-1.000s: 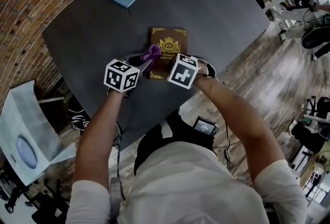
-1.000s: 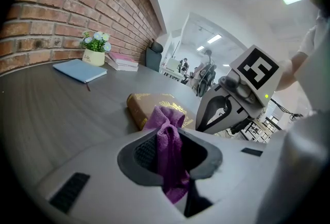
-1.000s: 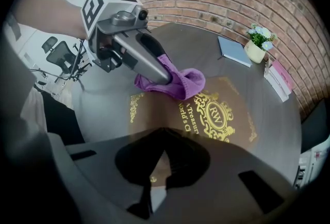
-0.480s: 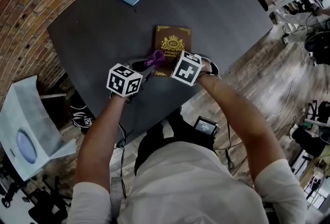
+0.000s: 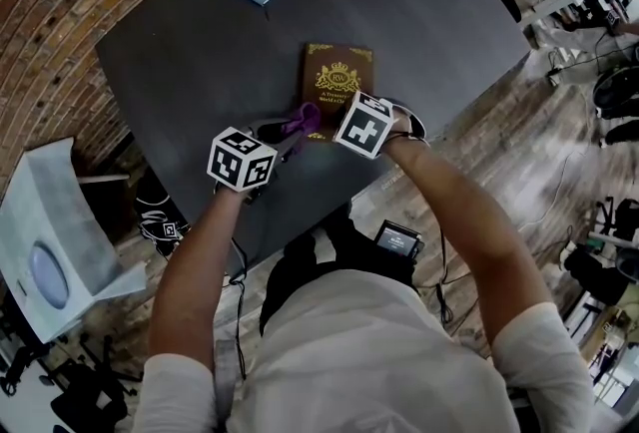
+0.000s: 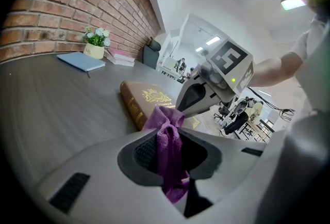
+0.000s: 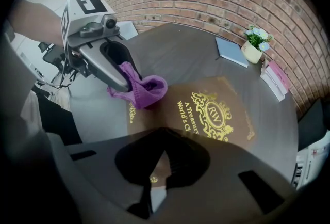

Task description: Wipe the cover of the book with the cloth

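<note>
On a dark counter (image 5: 190, 52), close to its near edge, lies a brown book (image 5: 337, 82) with a gold crest, cover up. We hold a tool in each hand, and both meet at the book's near end. Our left tool (image 6: 170, 140) pinches a purple cloth (image 7: 142, 89). The cloth's bunched free end sits on the near-left corner of the cover, beside the gold lettering. Our right tool (image 7: 161, 161) has its jaws pressed together with nothing between them. Its tips are over the book's near edge, right of the cloth, and we cannot tell whether they touch the cover.

We judge the wipe to be near its start, since most of the cover lies bare beyond the cloth. To do it well, we would press the cloth lightly and sweep from the near corner toward the far edge in overlapping passes. The right tool should steady the book so it does not slide on the smooth counter. The pinch on the cloth needs to be firm, or the wad may drag loose.

Our left forearm (image 5: 195, 251) reaches forward and angles right, and our right forearm (image 5: 449, 212) angles left. The two tools sit just beside each other, both tilted down toward the book.
</note>
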`<state>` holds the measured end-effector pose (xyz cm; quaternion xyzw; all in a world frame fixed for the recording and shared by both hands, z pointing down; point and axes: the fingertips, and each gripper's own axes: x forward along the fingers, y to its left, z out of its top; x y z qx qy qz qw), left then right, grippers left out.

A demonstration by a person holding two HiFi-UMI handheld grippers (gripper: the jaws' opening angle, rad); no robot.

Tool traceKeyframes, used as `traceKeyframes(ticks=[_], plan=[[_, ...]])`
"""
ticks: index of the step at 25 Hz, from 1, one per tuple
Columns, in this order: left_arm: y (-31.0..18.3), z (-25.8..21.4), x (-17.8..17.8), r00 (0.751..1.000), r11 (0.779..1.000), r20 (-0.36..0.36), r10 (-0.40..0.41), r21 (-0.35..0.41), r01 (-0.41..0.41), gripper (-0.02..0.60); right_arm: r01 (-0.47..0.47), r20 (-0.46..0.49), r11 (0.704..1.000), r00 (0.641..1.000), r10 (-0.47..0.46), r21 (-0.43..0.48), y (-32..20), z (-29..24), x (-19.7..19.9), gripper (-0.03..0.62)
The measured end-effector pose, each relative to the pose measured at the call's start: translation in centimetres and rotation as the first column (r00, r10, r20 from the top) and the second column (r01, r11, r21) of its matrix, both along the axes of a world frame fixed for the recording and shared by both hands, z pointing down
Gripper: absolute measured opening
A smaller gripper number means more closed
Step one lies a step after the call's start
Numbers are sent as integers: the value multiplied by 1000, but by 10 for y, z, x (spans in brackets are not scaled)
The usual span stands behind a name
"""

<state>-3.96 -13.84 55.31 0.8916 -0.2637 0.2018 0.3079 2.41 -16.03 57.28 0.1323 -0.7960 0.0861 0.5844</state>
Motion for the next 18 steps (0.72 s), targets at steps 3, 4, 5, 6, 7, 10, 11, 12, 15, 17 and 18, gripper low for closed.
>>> traceKeyframes(ticks=[3, 4, 5, 6, 7, 10, 11, 12, 15, 17, 18], plan=[[10, 0, -2, 1000, 1000, -7, 2, -11, -2, 80, -3, 0, 1000, 1000, 3, 2, -1, 1, 0, 14], [13, 0, -2, 1000, 1000, -9, 3, -14, -3, 80, -3, 1, 1000, 1000, 3, 4, -1, 0, 0, 14], [18, 0, -3, 1000, 1000, -11, 4, -17, -4, 80, -2, 3, 1000, 1000, 2, 6, 0, 0, 0, 14], [22, 0, -3, 1000, 1000, -13, 5, -22, -5, 80, -1, 4, 1000, 1000, 1, 7, 0, 0, 1, 14], [25, 0, -3, 1000, 1000, -17, 6, -27, -6, 80, -1, 5, 1000, 1000, 1, 9, 0, 0, 1, 14], [39, 1, -2, 999, 999, -24, 25, -46, -26, 80, -4, 8, 1000, 1000, 4, 15, -1, 0, 1, 14], [45, 1, -1, 999, 998, -26, 36, -53, -37, 80, -6, 10, 1000, 1000, 6, 19, -1, 0, 1, 14], [51, 2, 0, 999, 997, -30, 44, -59, -46, 80, -7, 11, 1000, 1000, 7, 24, -1, -1, 1, 14], [64, 1, 2, 997, 996, -48, 52, -73, -55, 80, 4, 11, 998, 1000, -4, 61, 0, -2, 1, 14], [70, -1, 2, 997, 995, -58, 54, -77, -58, 80, 19, 7, 995, 1000, -20, 100, 0, -3, 1, 14], [73, -2, 1, 997, 995, -63, 53, -77, -58, 80, 22, 7, 992, 1000, -23, 121, 0, -4, 1, 15]])
